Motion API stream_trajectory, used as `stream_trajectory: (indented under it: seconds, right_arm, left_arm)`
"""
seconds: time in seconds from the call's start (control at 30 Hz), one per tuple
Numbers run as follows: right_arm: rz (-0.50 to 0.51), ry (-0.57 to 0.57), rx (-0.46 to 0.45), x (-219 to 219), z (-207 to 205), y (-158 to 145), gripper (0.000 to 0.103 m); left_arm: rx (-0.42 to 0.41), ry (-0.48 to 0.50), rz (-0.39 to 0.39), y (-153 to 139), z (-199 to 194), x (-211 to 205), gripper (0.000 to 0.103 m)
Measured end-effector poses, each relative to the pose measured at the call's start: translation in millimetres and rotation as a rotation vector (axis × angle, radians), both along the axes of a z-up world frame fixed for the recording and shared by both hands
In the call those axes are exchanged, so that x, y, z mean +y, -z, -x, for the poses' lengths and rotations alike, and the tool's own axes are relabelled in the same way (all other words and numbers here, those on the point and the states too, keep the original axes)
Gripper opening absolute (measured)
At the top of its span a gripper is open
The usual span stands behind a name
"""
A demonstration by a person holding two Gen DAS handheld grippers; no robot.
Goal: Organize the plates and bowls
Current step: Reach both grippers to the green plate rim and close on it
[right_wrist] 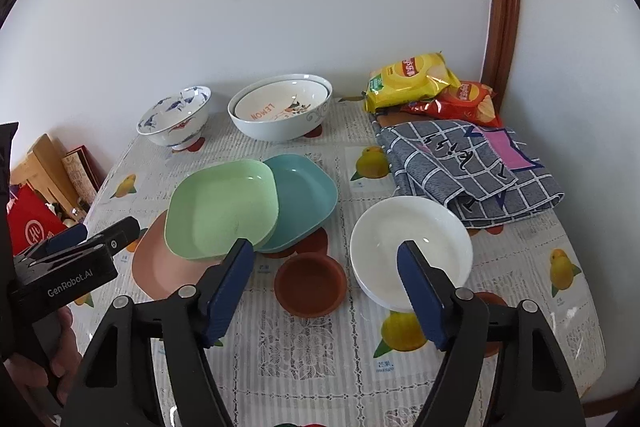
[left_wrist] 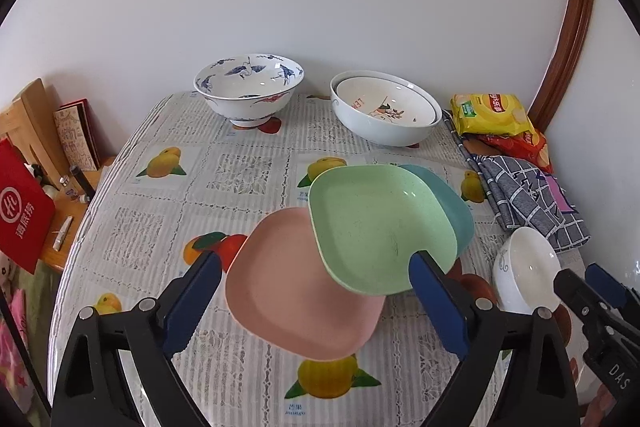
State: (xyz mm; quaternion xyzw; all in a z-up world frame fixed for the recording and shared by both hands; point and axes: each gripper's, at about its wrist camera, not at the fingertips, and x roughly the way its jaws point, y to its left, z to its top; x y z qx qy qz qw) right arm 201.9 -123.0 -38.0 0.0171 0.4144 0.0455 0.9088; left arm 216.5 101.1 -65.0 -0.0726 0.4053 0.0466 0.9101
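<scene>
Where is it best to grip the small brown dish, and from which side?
Probably grip the small brown dish by its near rim, from above at the table's front edge. It sits upright, low and open, clear of the white bowl, with the plates crowding its far side.

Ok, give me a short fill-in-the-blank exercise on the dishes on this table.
1. The green plate overlaps the teal plate and the ____ plate.
2. The word LEMON is printed inside the bowl nested in the ____ bowl.
3. The small brown dish sits left of the plain ____ bowl.

Missing words: pink; pale grey; white
</scene>
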Motion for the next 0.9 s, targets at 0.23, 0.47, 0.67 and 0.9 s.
stream_trajectory:
  seconds: [0.23, 0.47, 0.67, 0.9]
  right_arm:
    - [-0.013, -0.028, 0.069, 12.8, -34.3, 27.5, 0.062]
    - [-0.028, -0.056, 0.119, 28.2, -58.6, 49.1, 0.055]
    - [-0.035, -0.064, 0.153, 36.1, -75.3, 63.5, 0.053]
    - [-0.035, -0.067, 0.191, 44.1, -91.3, 80.0, 0.048]
  left_arm:
    - [0.023, 0.034, 0.014, 14.7, -41.5, -0.9, 0.087]
    - [0.062, 0.034, 0.02, 34.1, -77.9, 6.1, 0.085]
    - [0.097, 0.049, 0.036, 50.8, -104.2, 8.3, 0.074]
    - [0.109, 0.071, 0.031, 63.1, -120.4, 8.5, 0.067]
